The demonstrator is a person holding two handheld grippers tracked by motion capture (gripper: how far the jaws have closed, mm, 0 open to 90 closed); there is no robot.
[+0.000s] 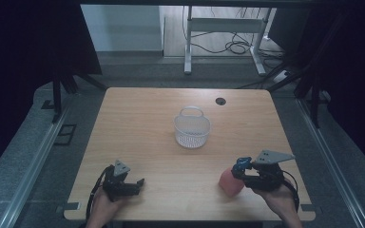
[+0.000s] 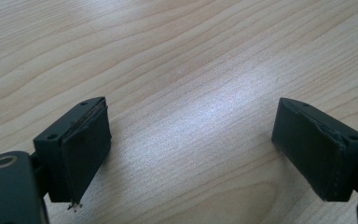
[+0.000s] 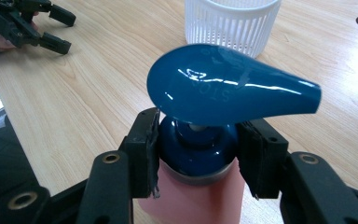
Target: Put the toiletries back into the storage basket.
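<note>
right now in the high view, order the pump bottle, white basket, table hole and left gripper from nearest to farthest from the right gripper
1. Pump bottle, between the right gripper's jaws.
2. White basket, mid-table, ahead and to its left.
3. Table hole, far edge, and left gripper, near left corner: too close to call.

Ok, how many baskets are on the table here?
1. The white basket stands near the middle of the table, beyond the pump bottle that the right gripper clamps.
</note>
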